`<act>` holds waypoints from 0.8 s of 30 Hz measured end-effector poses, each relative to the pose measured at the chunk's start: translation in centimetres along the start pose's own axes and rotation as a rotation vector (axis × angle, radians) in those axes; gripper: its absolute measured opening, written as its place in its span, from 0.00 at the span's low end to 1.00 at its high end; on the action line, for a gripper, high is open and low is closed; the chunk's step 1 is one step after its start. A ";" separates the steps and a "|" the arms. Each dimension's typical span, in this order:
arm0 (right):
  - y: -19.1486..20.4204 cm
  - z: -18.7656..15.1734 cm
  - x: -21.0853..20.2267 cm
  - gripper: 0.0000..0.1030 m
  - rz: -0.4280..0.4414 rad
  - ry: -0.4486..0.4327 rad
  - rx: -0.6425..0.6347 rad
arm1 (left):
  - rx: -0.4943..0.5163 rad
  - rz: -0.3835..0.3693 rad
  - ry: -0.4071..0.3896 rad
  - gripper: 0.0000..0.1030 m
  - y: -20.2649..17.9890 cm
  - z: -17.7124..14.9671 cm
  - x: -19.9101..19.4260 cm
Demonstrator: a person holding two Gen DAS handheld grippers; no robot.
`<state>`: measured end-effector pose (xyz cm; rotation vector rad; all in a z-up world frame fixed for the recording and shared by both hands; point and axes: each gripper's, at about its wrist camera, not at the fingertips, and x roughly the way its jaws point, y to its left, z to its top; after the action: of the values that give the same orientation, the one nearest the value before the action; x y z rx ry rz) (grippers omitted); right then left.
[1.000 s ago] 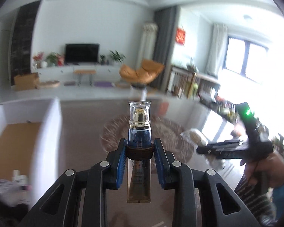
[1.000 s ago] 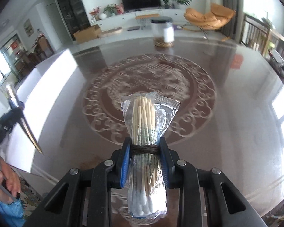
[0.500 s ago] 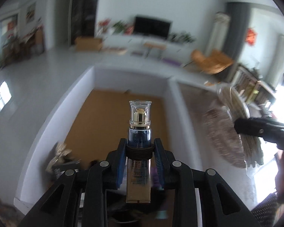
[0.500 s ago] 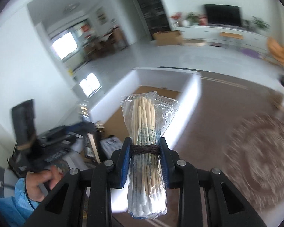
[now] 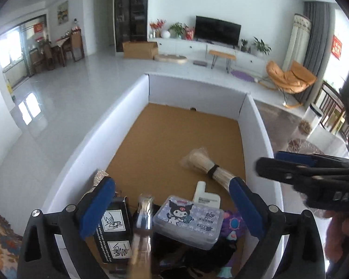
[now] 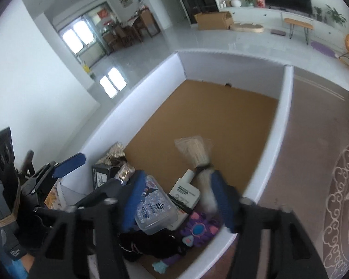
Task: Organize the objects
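A white-walled cardboard box (image 5: 128, 107) with a brown floor holds several items. My left gripper (image 5: 172, 200) is open above its near end; the pump bottle (image 5: 142, 227), blurred, is free between its fingers and drops toward the pile. My right gripper (image 6: 176, 197) is open over the box; the bag of cotton swabs (image 6: 197, 153) lies on the box floor just beyond it and also shows in the left wrist view (image 5: 202, 162). The right gripper appears at the right of the left wrist view (image 5: 290, 169).
In the box's near end lie a clear Kuromi case (image 5: 188, 218), a white bottle (image 5: 204, 197), a black carton (image 5: 114, 227), a purple toy (image 6: 197, 230) and dark cloth. A patterned brown table top (image 6: 314, 162) lies right of the box.
Both grippers swung left over the box and opened. The right one let go of the swab bag, now on the box floor. The left one released the bottle, now falling.
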<state>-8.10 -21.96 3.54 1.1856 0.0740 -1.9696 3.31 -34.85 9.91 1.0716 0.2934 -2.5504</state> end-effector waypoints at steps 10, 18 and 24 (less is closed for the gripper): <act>-0.3 0.2 -6.0 0.88 -0.258 0.011 -0.121 | -0.209 0.050 0.120 0.97 0.4 -1.3 -1.4; 0.3 -0.1 -5.9 0.88 -0.258 0.063 -0.122 | -0.219 0.208 0.055 0.97 0.3 -1.3 -4.4; 1.1 -0.3 -5.4 0.88 -0.266 0.056 -0.153 | -0.203 0.258 0.029 0.97 0.4 -1.1 -5.3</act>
<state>-5.93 -19.26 7.84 1.1781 0.4237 -2.1161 7.63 -33.56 13.01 1.0002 0.3854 -2.2264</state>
